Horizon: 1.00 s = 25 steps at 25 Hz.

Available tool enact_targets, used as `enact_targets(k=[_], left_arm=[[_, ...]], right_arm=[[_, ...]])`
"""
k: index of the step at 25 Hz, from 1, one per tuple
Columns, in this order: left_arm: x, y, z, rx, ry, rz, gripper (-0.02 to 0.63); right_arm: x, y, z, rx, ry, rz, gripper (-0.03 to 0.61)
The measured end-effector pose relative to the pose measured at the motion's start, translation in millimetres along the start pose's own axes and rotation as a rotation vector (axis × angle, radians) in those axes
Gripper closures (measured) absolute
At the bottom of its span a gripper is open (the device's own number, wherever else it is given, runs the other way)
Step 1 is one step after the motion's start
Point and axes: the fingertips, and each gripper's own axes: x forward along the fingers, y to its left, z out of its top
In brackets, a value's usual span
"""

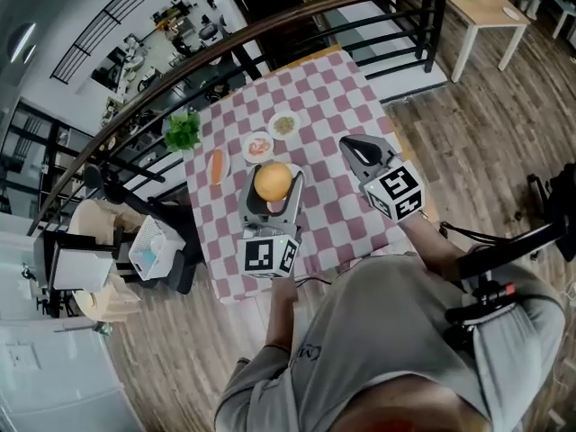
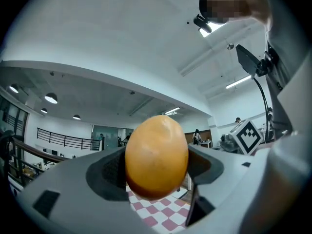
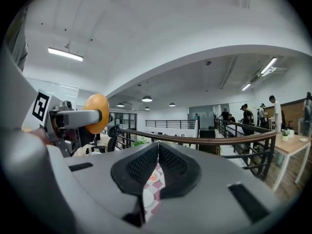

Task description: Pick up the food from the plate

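Observation:
A round orange food (image 1: pixel 273 182) is held above the checkered table (image 1: pixel 335 97), with my left gripper (image 1: pixel 273 187) shut on it from both sides. In the left gripper view the orange food (image 2: pixel 157 156) fills the gap between the grey jaws, raised high and pointing out level. My right gripper (image 1: pixel 351 145) hovers over the table's right side; its black pads (image 3: pixel 171 167) are pressed together with nothing between them. From the right gripper view the orange food (image 3: pixel 96 112) shows at the left in the other gripper. A white plate (image 1: pixel 269 208) lies partly hidden under the left gripper.
Three small plates stand at the table's far side: one with an orange strip (image 1: pixel 217 166), one with red food (image 1: pixel 258 146), one with pale green food (image 1: pixel 284 125). A green plant (image 1: pixel 183 131) sits at the corner. A dark railing (image 1: pixel 270 27) runs behind the table.

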Motion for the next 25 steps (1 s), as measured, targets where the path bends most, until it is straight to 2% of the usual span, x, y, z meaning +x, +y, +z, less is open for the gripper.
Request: enact_targets(k=[4,11,19,25], left_arm=[[-3.4,4.5,1.4,-0.017,0.001,0.023,0.265],[-6.5,5.6,0.9,-0.022,0.015,0.039,0.265],[-4.3,9.5,3.1,-0.039,0.022,0.063,0.265],[-1.8,4.6,-3.2,-0.006,0.037,0.027,0.265]], right_arm=[[5.3,14.2,7.7,0.003,-0.006,0.056,0.565],[-4.6,17.9,16.8,0.030,0.006,0.075,0.565],[-6.3,20.7,27.3,0.033,0.035,0.073,0.565],[-7.0,28.9,35.1,0.028,0.011,0.056,0.565]])
